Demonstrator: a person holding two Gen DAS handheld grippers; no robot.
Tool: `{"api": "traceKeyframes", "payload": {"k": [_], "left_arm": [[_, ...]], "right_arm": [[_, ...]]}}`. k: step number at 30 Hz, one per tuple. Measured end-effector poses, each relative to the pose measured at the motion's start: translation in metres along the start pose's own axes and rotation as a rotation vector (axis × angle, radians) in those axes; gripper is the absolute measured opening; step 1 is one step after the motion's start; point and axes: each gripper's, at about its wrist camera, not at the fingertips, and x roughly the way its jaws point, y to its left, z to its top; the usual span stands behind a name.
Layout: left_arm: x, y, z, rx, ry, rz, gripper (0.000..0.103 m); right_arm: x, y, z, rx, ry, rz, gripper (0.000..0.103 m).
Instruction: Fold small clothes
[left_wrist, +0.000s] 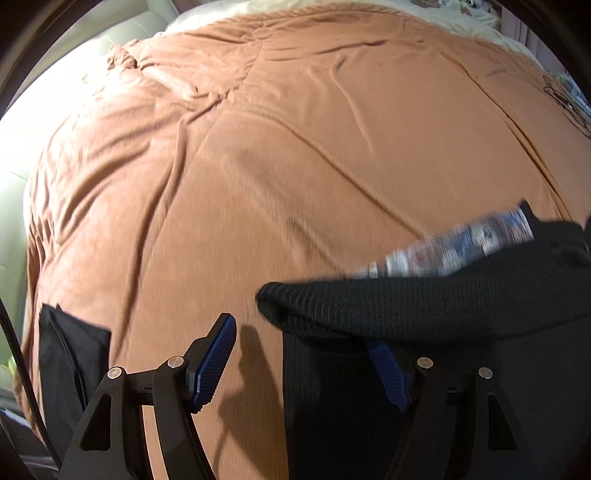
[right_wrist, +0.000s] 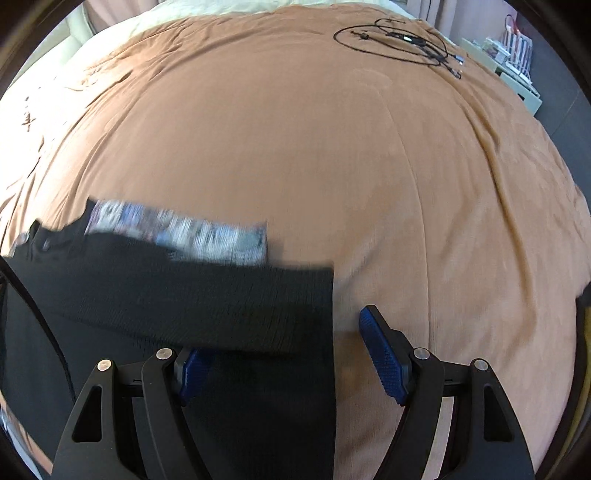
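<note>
Both tools gape wide: left tool (left_wrist: 306, 365), right tool (right_wrist: 282, 354), neither pinching the black knit garment (right_wrist: 207, 295), which lies folded over on the orange bedspread (right_wrist: 295, 147), patterned band (right_wrist: 184, 232) showing.

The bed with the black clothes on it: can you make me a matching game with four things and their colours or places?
Things:
1. blanket
2. knit garment
3. gripper pads
4. cables

Colours or places:
A. blue
B. far corner of the bed
C. orange-brown
D. black, with a patterned band

Pairs: 1-C, 2-D, 3-A, 4-B
</note>
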Motion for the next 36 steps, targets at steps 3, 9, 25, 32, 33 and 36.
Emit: {"api": "traceKeyframes", "payload": {"k": [3,9,25,32,33,36], "left_arm": [[0.005,0.000,0.013,-0.005,-0.016,0.015,0.074],[0.012,0.014,0.032,-0.077,-0.038,-0.025,0.060],[0.017,0.036,0.017,-0.215,-0.045,-0.271,0.037],[0.006,0.033,0.020,-0.221,-0.102,-0.255,0.007],[0.003,0.035,0.020,-0.232,-0.113,-0.251,0.007],[-0.001,0.039,0.025,-0.237,-0.134,-0.234,0.007]], "right_arm": [[0.007,0.000,0.013,0.002,-0.019,-0.007,0.073],[0.015,-0.009,0.024,0.058,-0.065,-0.027,0.073],[0.014,-0.043,0.005,0.136,-0.081,0.226,0.025],[0.004,-0.042,0.009,0.126,-0.137,0.177,0.003],[0.000,-0.043,0.009,0.129,-0.152,0.165,0.003],[-0.002,-0.044,0.011,0.137,-0.168,0.153,0.002]]}}
